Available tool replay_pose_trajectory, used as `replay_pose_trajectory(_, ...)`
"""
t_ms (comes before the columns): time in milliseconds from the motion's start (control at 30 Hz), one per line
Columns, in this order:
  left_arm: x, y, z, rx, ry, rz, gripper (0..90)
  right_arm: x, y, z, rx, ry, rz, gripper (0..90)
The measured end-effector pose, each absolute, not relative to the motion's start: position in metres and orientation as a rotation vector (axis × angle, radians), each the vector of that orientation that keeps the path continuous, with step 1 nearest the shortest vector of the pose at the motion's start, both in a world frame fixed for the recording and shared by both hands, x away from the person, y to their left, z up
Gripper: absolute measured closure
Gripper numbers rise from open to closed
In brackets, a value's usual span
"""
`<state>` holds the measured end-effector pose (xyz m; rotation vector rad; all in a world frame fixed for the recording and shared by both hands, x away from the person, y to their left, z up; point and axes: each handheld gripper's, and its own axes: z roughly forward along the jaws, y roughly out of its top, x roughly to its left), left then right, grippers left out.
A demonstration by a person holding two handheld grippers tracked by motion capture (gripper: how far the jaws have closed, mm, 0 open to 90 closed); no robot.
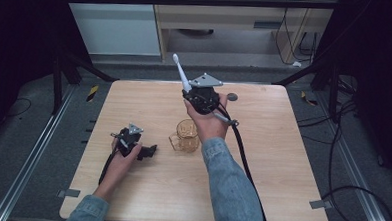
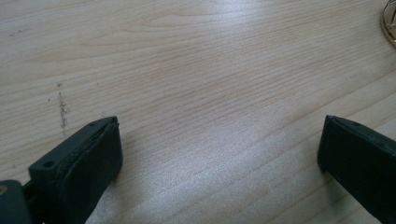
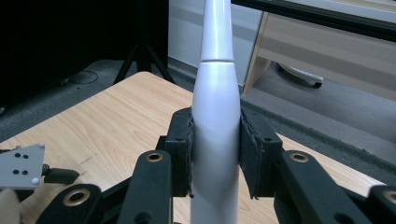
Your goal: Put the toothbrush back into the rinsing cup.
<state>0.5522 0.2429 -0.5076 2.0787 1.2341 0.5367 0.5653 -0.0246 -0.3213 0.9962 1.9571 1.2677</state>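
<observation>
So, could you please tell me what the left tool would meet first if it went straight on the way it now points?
Probably the amber glass mug. The left tool, open and low over the table, points toward the mug's side, with bare wood between; the exact line is uncertain.

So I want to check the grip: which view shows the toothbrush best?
The right gripper view: the white toothbrush stands close up, its handle clamped between the right tongs. The high view shows its whole length, brush head up, but small. The left gripper view looks at the table.
</observation>
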Motion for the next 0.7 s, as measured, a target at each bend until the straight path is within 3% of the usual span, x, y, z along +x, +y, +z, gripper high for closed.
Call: replay_pose_trajectory(700, 0.552, 0.243, -0.508, 2.078, 1.230, 0.536, 0.0, 0.568, -0.006, -0.336, 0.994, 1.990, 1.289, 66.8)
